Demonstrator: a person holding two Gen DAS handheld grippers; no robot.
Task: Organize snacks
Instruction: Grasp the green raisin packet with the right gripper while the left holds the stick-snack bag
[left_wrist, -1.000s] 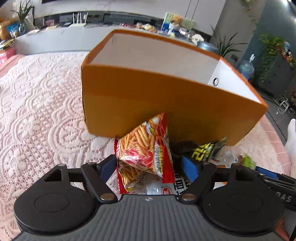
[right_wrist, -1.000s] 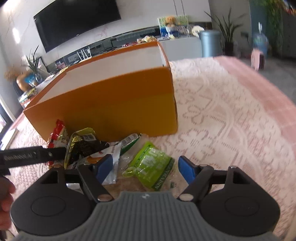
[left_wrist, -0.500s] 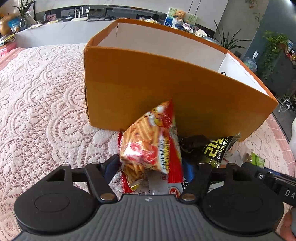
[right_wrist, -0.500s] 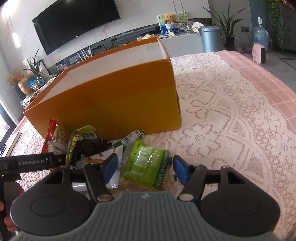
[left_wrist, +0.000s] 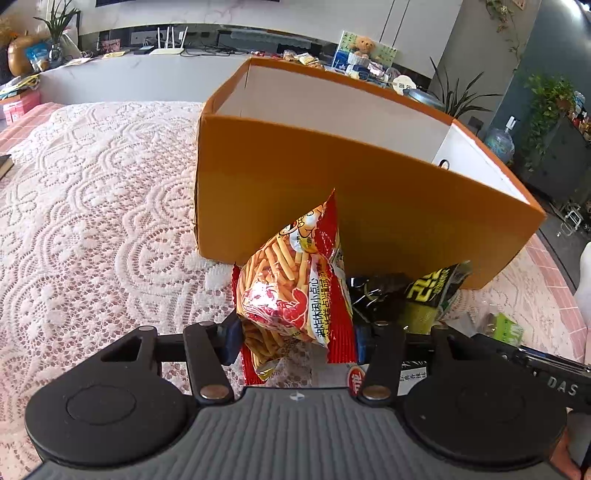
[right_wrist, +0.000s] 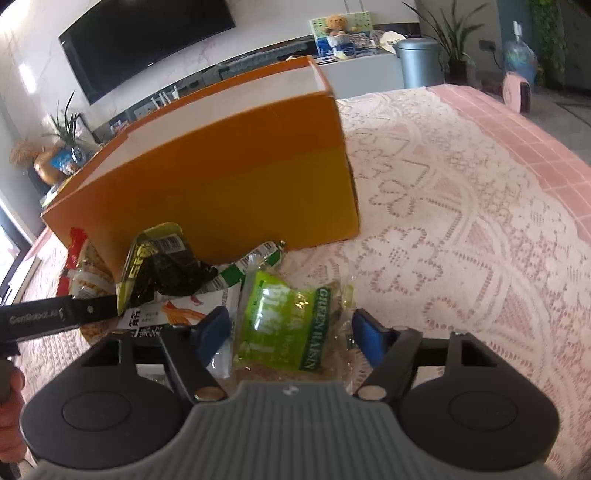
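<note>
An open orange cardboard box (left_wrist: 351, 206) with a white inside stands on the lace tablecloth; it also shows in the right wrist view (right_wrist: 229, 184). My left gripper (left_wrist: 295, 338) is shut on a red snack bag of fried sticks (left_wrist: 295, 291), lifted in front of the box wall. My right gripper (right_wrist: 291, 325) is shut on a green raisin packet (right_wrist: 284, 317), held just above the cloth. A black and green packet (left_wrist: 432, 291) and a white packet (right_wrist: 177, 314) lie in the pile by the box.
The lace-covered table (left_wrist: 92, 221) stretches left of the box, and right of it in the right wrist view (right_wrist: 461, 221). The pink table edge (right_wrist: 535, 147) runs at the right. A TV counter with clutter (left_wrist: 166, 48) stands behind.
My left gripper closed on the red bag and raised it. My right gripper closed on the green raisin packet and lifted it off the cloth.
</note>
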